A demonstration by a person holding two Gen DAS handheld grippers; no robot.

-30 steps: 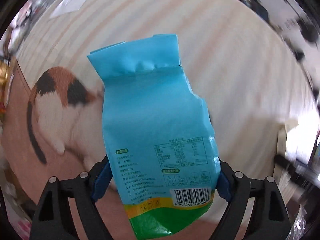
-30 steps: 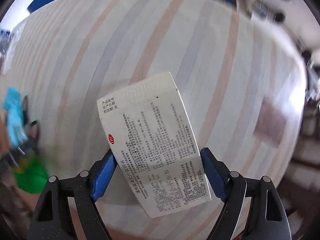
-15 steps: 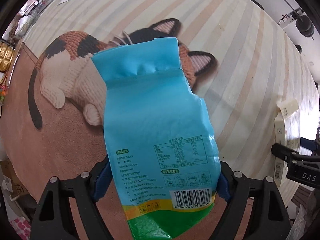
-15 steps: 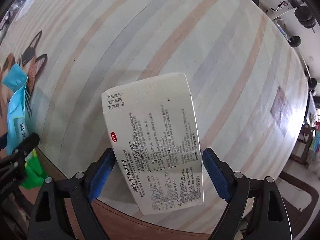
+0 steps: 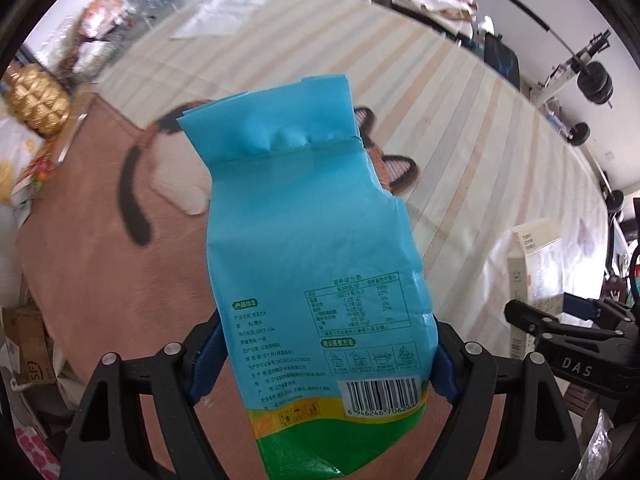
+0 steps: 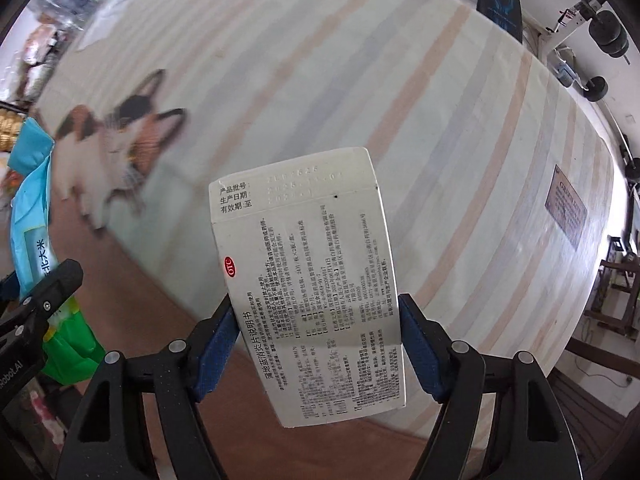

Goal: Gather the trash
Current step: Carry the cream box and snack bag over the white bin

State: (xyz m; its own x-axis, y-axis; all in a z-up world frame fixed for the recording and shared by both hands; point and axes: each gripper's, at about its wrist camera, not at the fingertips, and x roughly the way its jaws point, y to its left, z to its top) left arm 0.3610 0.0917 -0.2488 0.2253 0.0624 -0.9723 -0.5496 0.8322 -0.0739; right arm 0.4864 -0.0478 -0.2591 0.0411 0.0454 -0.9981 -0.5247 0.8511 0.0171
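Observation:
My left gripper (image 5: 320, 364) is shut on a blue and green food bag (image 5: 304, 248), held upright above the rug. My right gripper (image 6: 316, 340) is shut on a white medicine box (image 6: 316, 288) printed with black text and a red OTC mark. The box also shows at the right edge of the left wrist view (image 5: 536, 264), with the right gripper's black frame (image 5: 568, 340) below it. The bag shows at the left edge of the right wrist view (image 6: 32, 216).
Below lies a striped rug (image 6: 400, 100) with a calico cat picture (image 6: 116, 148) and a brown border (image 5: 92, 240). Clutter and a gold object (image 5: 36, 100) sit at the far left. Dumbbells (image 5: 596, 84) and a blue panel (image 6: 500, 0) stand beyond the rug.
Both grippers have tilted up and drawn back from the rug, still holding the bag and the box. More of the room beyond the rug shows now.

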